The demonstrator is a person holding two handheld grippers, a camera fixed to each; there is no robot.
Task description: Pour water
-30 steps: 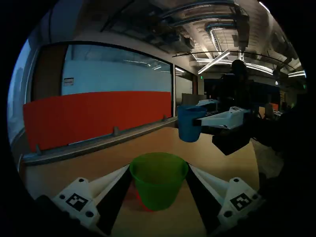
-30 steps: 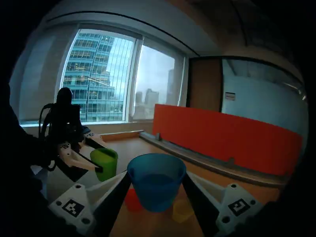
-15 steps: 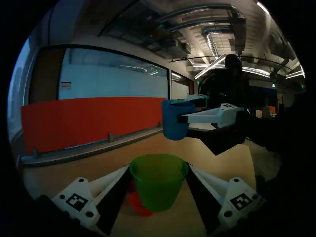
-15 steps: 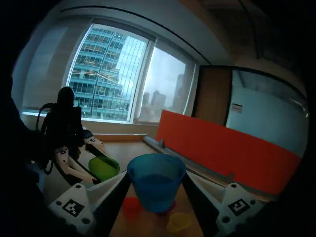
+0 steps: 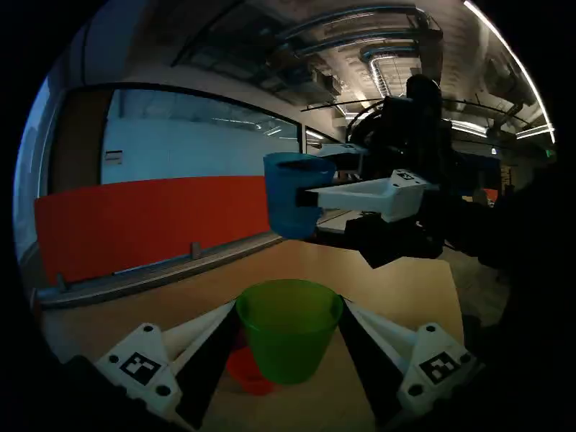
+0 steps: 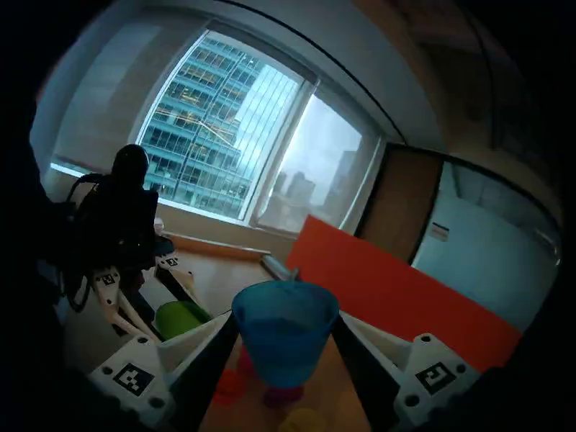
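My left gripper (image 5: 289,327) is shut on a green cup (image 5: 289,330), held upright above the wooden table (image 5: 403,288). In the same view the right gripper (image 5: 306,196) holds a blue cup (image 5: 293,194) higher up, above and just left of the green one. In the right gripper view the blue cup (image 6: 285,333) sits between my right gripper's (image 6: 285,338) fingers, tilted a little, with water showing inside. Below and to the left is the green cup (image 6: 178,317) in the left gripper (image 6: 155,306).
Small cups lie on the table below: a red one (image 5: 245,371), and in the right gripper view red (image 6: 229,383), magenta (image 6: 282,396) and yellow (image 6: 306,420) ones. An orange partition (image 5: 144,219) with a metal rail borders the table's far side. Large windows (image 6: 216,158) stand behind.
The right gripper has lifted the blue cup higher and brought it left, closer over the green cup. Its view has tipped to one side. The left gripper has held still.
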